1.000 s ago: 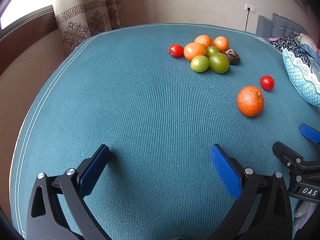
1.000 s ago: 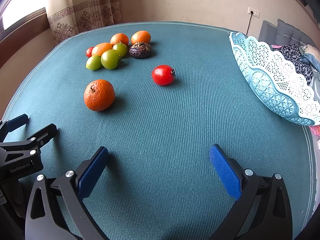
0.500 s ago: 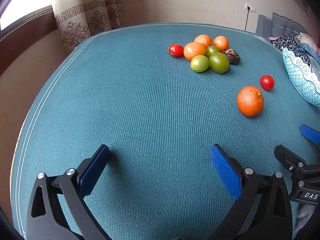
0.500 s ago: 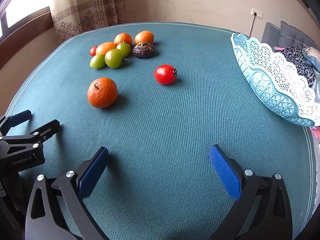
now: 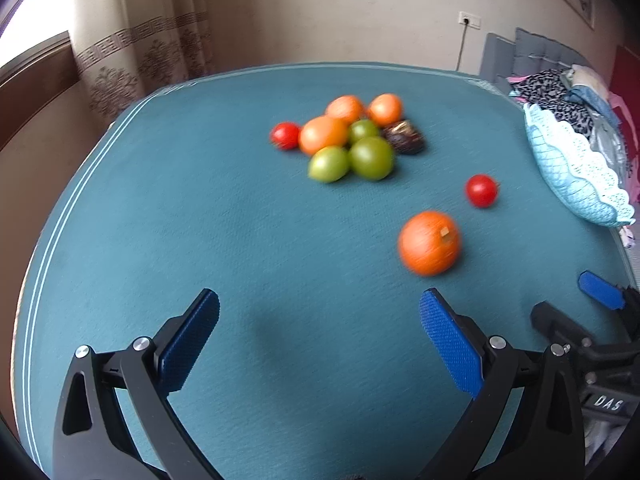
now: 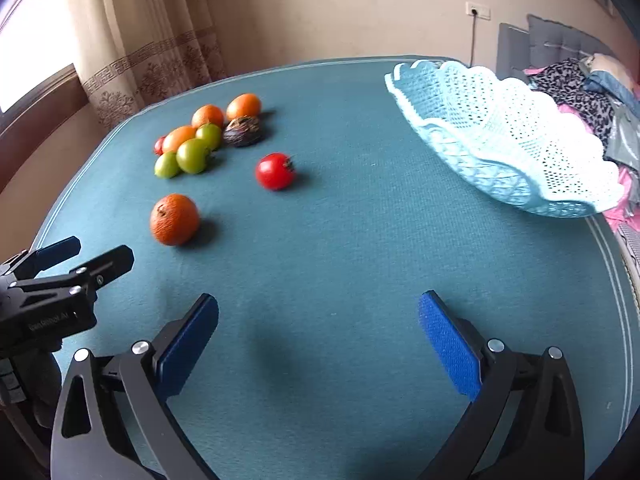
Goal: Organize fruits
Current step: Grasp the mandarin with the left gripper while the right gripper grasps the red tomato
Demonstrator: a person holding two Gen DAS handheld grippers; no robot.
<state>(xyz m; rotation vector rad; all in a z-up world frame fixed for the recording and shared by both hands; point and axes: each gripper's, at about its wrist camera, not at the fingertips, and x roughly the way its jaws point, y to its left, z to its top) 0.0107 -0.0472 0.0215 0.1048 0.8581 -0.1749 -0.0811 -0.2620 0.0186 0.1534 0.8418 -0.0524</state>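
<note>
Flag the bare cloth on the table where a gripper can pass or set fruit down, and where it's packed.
Bare: the wide strip between the red tomato and the basket, plus the cloth ahead of the right gripper. Also the near-left cloth ahead of the left gripper. Crowded: the far cluster around the green tomatoes; the lone orange sits near the left gripper.

Teal tablecloth (image 6: pixel 360 260) under fruits (image 6: pixel 200 148), basket (image 6: pixel 500 140)

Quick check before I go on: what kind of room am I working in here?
Probably a home bedroom or living room, not a lab: patterned curtain beside a window, a padded grey headboard or sofa back piled with clothes, and fruit on a teal cloth-covered table.
</note>
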